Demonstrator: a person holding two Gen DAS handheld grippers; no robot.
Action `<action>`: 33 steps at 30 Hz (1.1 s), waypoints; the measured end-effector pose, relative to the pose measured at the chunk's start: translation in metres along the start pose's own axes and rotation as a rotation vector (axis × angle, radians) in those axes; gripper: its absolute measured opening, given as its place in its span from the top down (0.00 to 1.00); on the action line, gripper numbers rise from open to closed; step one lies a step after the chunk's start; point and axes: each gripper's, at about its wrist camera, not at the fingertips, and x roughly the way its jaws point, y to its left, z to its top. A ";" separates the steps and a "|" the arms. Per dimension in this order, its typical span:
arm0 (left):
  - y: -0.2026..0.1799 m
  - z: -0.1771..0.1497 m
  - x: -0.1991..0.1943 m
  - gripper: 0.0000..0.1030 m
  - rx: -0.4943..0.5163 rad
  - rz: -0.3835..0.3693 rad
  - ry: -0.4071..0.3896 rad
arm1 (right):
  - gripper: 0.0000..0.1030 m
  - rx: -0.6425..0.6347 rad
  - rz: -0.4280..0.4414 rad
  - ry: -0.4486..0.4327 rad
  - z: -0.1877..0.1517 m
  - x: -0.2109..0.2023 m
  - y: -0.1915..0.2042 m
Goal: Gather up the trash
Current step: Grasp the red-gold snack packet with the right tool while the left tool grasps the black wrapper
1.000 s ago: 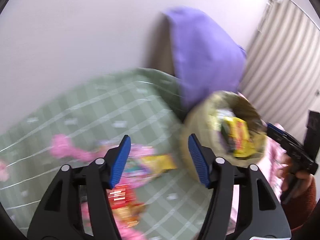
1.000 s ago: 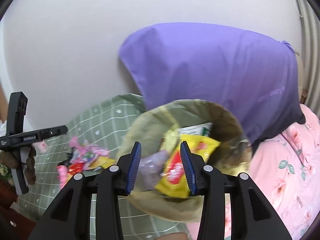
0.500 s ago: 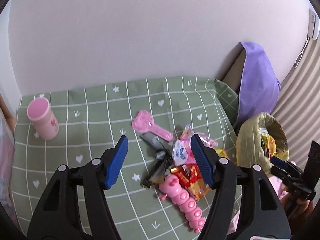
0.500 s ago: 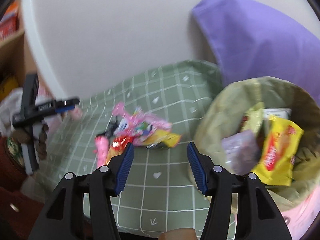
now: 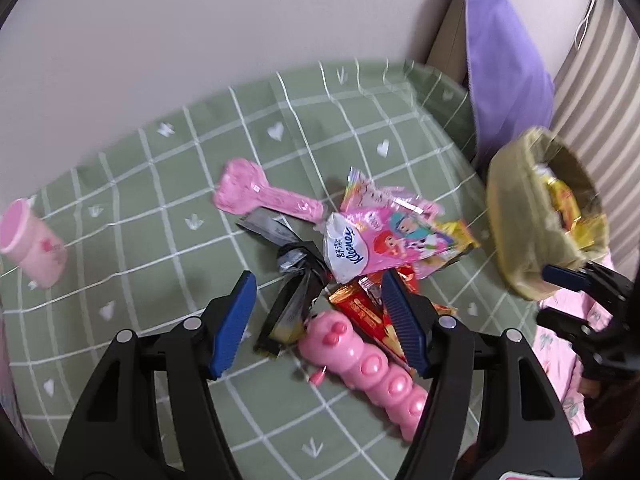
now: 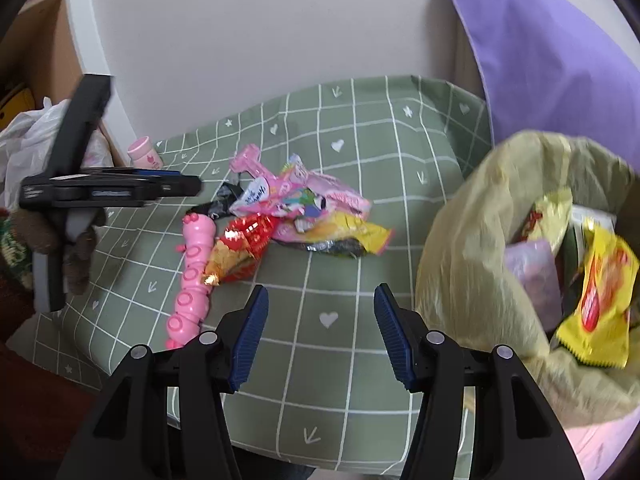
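Observation:
A heap of trash lies on the green checked cloth (image 5: 168, 208): a pink-and-white tissue pack (image 5: 352, 248), a black wrapper (image 5: 296, 280), a red wrapper (image 5: 362, 312) and a yellow wrapper (image 6: 360, 236). My left gripper (image 5: 318, 292) hovers open just above the heap, with the black and red wrappers showing between its fingers, untouched. To the right, my right gripper (image 6: 320, 300) is open over bare cloth, holding nothing. Beside it on the right stands the olive trash bag (image 6: 472, 248), holding a yellow snack packet (image 6: 604, 292) and other wrappers.
A pink caterpillar toy (image 5: 372, 364) and a pink spoon-shaped toy (image 5: 256, 196) lie at the heap. A pink cup (image 5: 32, 244) stands at the cloth's far left. A purple pillow (image 6: 552, 48) leans on the wall behind the bag. A white plastic bag (image 6: 24, 136) sits at left.
My left gripper swung from the bag to the heap and sank closer to it. My right gripper moved left off the bag and widened; the yellow packet once between its jaws lies in the bag.

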 end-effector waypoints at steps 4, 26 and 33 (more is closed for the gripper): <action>-0.010 0.004 0.036 0.40 0.060 0.111 0.072 | 0.49 0.017 -0.030 0.010 -0.009 0.002 -0.005; 0.065 -0.040 -0.064 0.44 -0.247 0.163 -0.038 | 0.56 -0.146 0.189 0.073 0.039 0.118 0.068; 0.058 -0.040 -0.048 0.40 -0.257 0.027 -0.047 | 0.69 -0.078 0.195 0.076 0.024 0.093 0.044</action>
